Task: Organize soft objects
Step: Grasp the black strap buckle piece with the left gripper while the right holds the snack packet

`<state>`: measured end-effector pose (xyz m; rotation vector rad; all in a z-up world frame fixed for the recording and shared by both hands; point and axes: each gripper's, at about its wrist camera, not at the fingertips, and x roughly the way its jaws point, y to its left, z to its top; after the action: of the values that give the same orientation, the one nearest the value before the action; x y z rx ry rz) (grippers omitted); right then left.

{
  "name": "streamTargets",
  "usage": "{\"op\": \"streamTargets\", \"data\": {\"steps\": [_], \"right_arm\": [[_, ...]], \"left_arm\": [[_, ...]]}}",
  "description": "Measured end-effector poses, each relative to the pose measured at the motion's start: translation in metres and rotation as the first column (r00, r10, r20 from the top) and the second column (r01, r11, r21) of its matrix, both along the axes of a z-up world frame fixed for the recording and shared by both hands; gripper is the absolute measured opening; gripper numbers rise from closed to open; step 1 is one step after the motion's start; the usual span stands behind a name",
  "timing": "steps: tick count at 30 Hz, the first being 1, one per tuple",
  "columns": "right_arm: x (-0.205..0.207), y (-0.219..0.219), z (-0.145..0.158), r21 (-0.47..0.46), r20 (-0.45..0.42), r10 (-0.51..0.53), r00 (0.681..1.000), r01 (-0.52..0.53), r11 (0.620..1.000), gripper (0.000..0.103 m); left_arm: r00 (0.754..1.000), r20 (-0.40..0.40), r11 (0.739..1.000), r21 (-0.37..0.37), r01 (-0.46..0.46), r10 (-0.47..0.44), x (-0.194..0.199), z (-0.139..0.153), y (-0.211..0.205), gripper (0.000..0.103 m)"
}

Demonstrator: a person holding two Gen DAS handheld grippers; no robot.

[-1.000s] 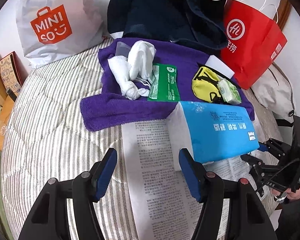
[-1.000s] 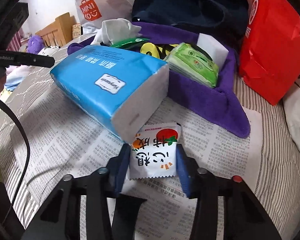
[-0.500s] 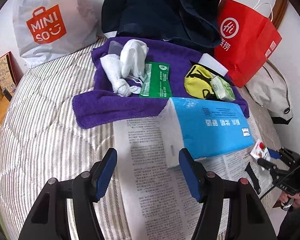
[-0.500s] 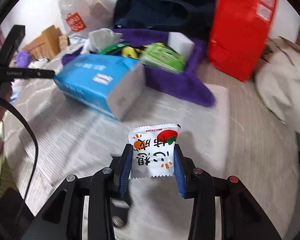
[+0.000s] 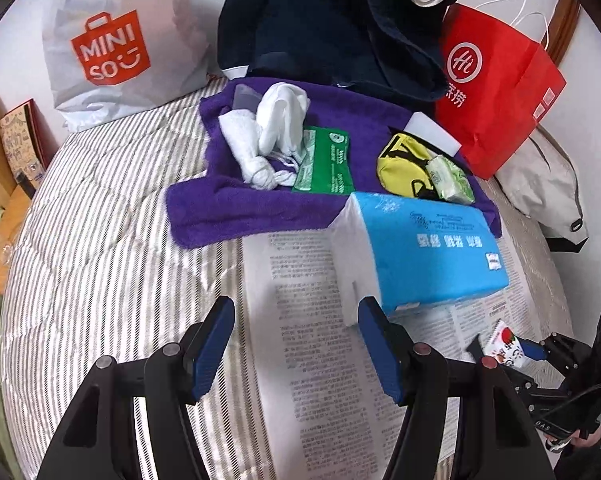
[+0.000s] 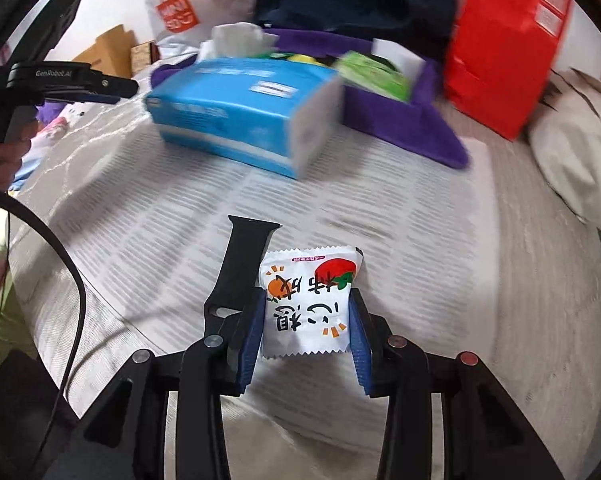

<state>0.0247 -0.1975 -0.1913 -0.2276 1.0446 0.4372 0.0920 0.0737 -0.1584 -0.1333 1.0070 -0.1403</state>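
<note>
Clamped on a white sachet (image 6: 309,304), the jaws of the right gripper (image 6: 306,330) press its two side edges with their blue pads (image 6: 251,336); the sachet stands upright between them, its printed face toward the camera. In the left wrist view the same sachet (image 5: 505,345) shows small at the far right, in the right gripper (image 5: 540,354).

Just left of the right jaws a black strap (image 6: 242,268) lies on the newspaper (image 6: 380,216), its near end hidden behind the left pad. Ahead of the jaws, well apart, a blue tissue pack (image 6: 244,112) rests on the newspaper. Beyond the pack is a purple towel (image 6: 412,120) carrying a green packet (image 6: 374,74). Farther off and to the right stands a red bag (image 6: 504,36).

Jaws of the left gripper (image 5: 296,346) stand apart with nothing between them, over the newspaper (image 5: 312,320). The tissue pack (image 5: 424,252) lies just ahead of the right pad (image 5: 378,354); whether they touch I cannot tell. Beyond it the towel (image 5: 236,208) holds white socks (image 5: 268,136), a green wipes pack (image 5: 326,160), a yellow pouch (image 5: 402,162) and the green packet (image 5: 450,180). A white bag (image 5: 116,40) stands far ahead to the left, on the striped bed (image 5: 100,248).
</note>
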Motion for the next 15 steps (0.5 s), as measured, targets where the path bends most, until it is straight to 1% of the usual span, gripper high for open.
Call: {"op": "streamTargets", "data": {"steps": [2, 5, 8, 11, 15], "right_arm": [[0.002, 0.016, 0.000, 0.021, -0.001, 0.025, 1.000, -0.025, 0.999, 0.040], [0.004, 0.042, -0.001, 0.019, 0.017, 0.045, 0.999, -0.045, 0.999, 0.040], [0.008, 0.062, -0.003, 0.059, 0.022, 0.057, 0.998, -0.058, 0.997, 0.040], [0.009, 0.066, -0.001, 0.088, 0.017, 0.055, 0.998, -0.056, 0.995, 0.040], [0.005, 0.052, 0.002, 0.085, 0.017, 0.033, 0.999, -0.035, 0.996, 0.040]], "left_arm": [[1.000, -0.001, 1.000, 0.002, -0.003, 0.003, -0.004, -0.001, 0.002, 0.062], [1.000, -0.014, 1.000, 0.004, -0.005, 0.005, -0.012, -0.005, 0.005, 0.062], [1.000, -0.026, 1.000, 0.002, -0.007, 0.007, -0.019, -0.011, 0.005, 0.062], [0.999, -0.043, 1.000, -0.004, -0.002, 0.002, -0.028, -0.018, 0.003, 0.062], [0.998, -0.055, 1.000, -0.023, 0.019, -0.020, -0.040, -0.024, -0.004, 0.062]]}}
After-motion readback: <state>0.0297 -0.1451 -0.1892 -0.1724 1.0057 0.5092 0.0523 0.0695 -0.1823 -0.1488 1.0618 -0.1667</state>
